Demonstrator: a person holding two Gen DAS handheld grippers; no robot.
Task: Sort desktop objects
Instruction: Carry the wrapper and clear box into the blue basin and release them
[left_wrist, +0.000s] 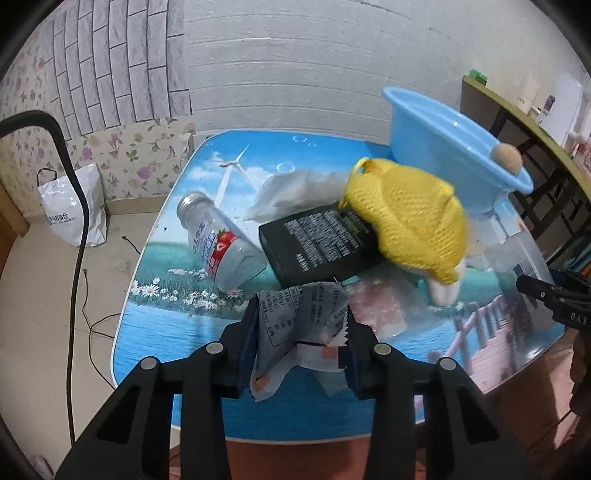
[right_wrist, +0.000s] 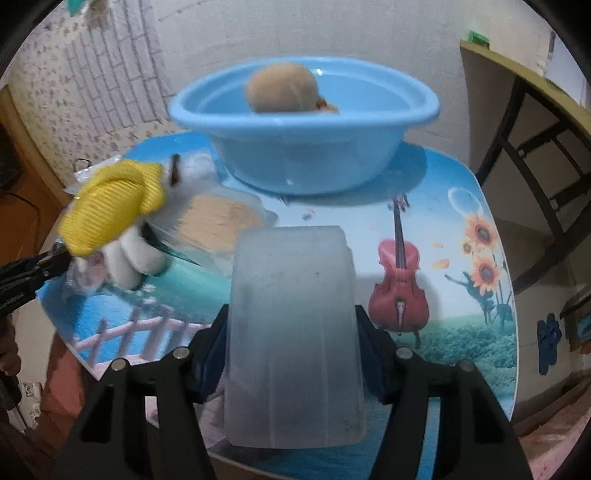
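Frosted box hides the right tongs' grip; left tongs clamp a wrapper.

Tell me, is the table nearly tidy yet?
Not yet. Only a round tan thing sits in the blue basin. The left gripper pinches a crumpled wrapper and the right gripper clamps a frosted plastic box. The bottle, black box and yellow plush toy still wait on the table.
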